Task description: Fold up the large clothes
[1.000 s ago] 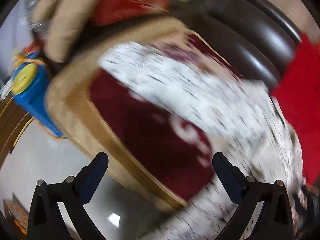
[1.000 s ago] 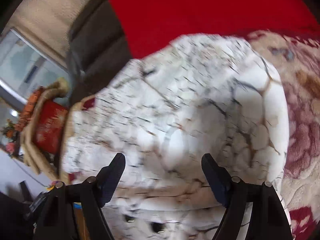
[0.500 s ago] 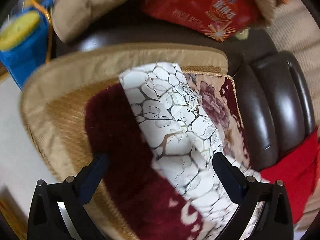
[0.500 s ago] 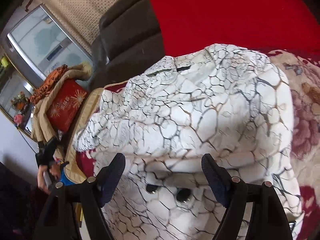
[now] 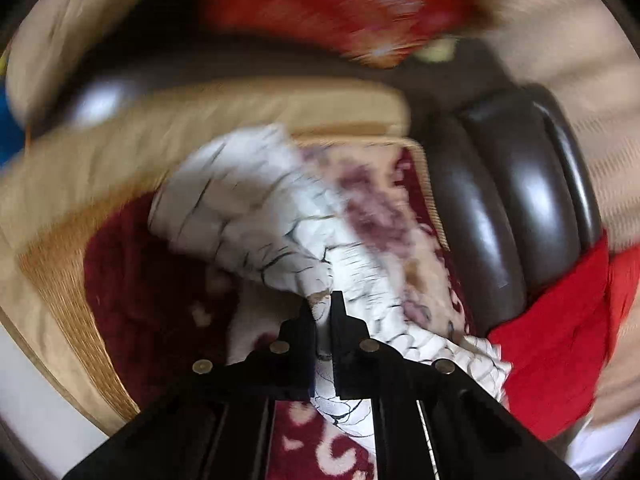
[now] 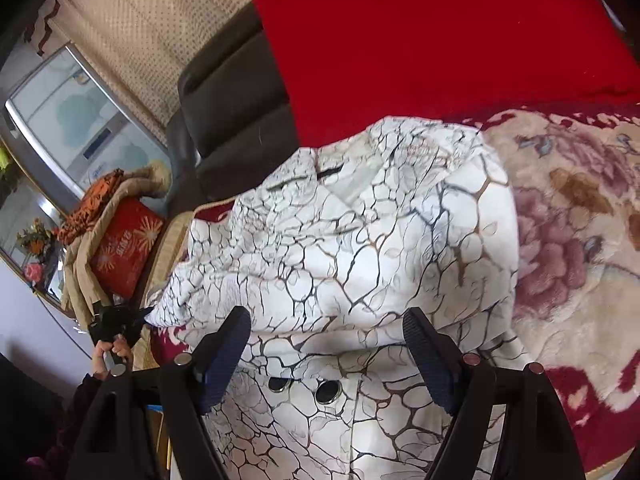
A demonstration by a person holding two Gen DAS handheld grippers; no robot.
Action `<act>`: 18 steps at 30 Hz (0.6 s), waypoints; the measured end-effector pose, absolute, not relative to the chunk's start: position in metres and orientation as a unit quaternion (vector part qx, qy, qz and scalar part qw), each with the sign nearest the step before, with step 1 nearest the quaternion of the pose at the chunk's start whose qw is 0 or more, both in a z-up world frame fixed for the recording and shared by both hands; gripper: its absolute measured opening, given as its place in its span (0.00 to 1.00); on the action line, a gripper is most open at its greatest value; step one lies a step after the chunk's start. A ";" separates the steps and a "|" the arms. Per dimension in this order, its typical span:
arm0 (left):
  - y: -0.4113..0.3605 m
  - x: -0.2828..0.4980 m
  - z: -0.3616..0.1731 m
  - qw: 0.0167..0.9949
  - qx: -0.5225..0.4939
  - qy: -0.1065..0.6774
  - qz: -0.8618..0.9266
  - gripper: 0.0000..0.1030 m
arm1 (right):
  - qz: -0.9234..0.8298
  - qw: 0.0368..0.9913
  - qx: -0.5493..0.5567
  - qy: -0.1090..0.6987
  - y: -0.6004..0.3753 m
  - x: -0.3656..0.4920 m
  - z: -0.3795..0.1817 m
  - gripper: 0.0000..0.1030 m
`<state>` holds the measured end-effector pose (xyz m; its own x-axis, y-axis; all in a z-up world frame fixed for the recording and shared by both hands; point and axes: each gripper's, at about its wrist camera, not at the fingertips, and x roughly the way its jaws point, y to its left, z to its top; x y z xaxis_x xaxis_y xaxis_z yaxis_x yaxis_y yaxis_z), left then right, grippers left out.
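Ahead of the left gripper [image 5: 323, 304] stands the dark leather sofa back [image 5: 516, 208], with a red cloth [image 5: 560, 344] to its right and a tan cushion edge [image 5: 200, 120] further ahead; this view is blurred by motion. The white crackle-pattern garment [image 6: 360, 248] lies on the floral blanket [image 6: 572, 240], directly in front of both grippers and under them. The left gripper is closed narrow on a pinch of this garment, whose fabric comes out between the jaws. The right gripper [image 6: 328, 344] is spread wide above the folded garment, near two dark buttons [image 6: 316, 388], touching nothing. To the right of the right gripper the blanket is free; ahead the red cloth [image 6: 440, 40] covers the sofa. Half a second ago the left gripper was wide open above the garment's end; now it is shut on it. The right gripper is as before.
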<state>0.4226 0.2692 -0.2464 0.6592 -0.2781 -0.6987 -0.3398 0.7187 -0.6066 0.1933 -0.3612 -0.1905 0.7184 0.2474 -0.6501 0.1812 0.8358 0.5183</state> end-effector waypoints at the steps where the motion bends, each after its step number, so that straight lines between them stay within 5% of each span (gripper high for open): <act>1: 0.259 0.421 -0.228 0.847 -0.348 0.402 0.007 0.05 | 0.017 0.883 0.289 0.370 -0.363 0.192 -0.189 0.79; 10: 0.120 0.383 -0.090 0.924 -0.146 0.332 -0.119 0.05 | 0.007 0.884 0.321 0.339 -0.383 0.178 -0.183 0.79; 18: -0.074 0.316 -0.048 0.910 0.051 0.297 -0.284 0.05 | -0.008 0.887 0.350 0.302 -0.417 0.151 -0.174 0.79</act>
<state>0.3163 -0.0741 -0.0476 0.6630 -0.4864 -0.5691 0.5467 0.8339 -0.0758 0.1508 -0.4173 -0.1736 0.8172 0.1982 -0.5412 0.2250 0.7548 0.6162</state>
